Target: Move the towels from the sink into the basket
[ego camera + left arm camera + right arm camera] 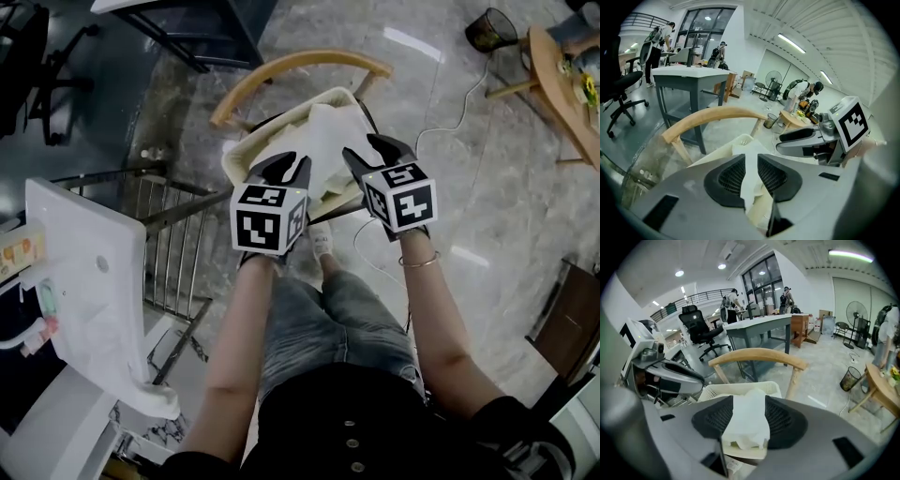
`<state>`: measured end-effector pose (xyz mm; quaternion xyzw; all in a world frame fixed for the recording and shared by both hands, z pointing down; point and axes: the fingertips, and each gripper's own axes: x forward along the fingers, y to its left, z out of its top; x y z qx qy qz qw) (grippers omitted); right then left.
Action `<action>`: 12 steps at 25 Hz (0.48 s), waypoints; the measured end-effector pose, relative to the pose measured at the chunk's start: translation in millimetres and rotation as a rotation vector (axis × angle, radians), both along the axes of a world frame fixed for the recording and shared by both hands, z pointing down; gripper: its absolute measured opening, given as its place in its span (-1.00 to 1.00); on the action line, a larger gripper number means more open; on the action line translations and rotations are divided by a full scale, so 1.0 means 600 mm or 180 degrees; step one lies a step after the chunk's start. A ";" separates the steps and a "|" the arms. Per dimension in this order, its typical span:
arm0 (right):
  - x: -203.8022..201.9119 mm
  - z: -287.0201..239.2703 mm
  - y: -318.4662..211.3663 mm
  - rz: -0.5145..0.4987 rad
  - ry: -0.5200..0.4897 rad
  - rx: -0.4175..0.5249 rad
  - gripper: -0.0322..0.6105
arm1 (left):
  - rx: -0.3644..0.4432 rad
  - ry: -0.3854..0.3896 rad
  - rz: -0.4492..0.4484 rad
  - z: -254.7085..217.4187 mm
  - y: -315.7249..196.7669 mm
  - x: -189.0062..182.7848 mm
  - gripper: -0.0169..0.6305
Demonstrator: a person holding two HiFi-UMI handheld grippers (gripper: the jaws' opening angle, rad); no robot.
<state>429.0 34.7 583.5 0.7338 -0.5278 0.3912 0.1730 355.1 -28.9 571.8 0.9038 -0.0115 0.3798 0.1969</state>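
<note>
So, 1 white towel (328,141) is being held up by both grippers at once, right over the cream basket (281,112). The basket is parked on the seat of a wooden chair (300,64) with a curved backrest, and the towel's lower part is draped down into it.

The left gripper (289,165) is nearly closed, and a thin fold of the towel is pinched between its ribbed pads. That's easy to see in the left gripper view, where a narrow strip of cloth fills the gap. The right gripper (377,150) is set a bit wider, and a thicker bunch of the same towel is clamped in it, with the cloth spilling out under the pads. Both grippers are tilted downward and sit side by side, close together but not touching.

The sink (84,272) is off at the left edge of the head view, well apart from the basket, on a white counter (56,431). What's inside it can't be made out from here. A marbled grey floor (450,187) is seen around the chair.
</note>
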 end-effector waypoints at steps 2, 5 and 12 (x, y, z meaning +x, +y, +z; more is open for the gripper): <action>-0.004 -0.009 0.000 -0.0027 0.0004 0.0029 -0.24 | 0.0009 0.0032 -0.0029 -0.009 0.000 -0.003 -0.75; -0.016 -0.030 -0.006 -0.0098 0.0005 0.0110 -0.22 | 0.0025 0.0088 -0.0063 -0.029 0.001 -0.011 -0.75; -0.066 -0.112 -0.027 -0.0470 0.0172 0.0356 -0.15 | 0.0131 0.0296 -0.0243 -0.108 -0.004 -0.051 -0.75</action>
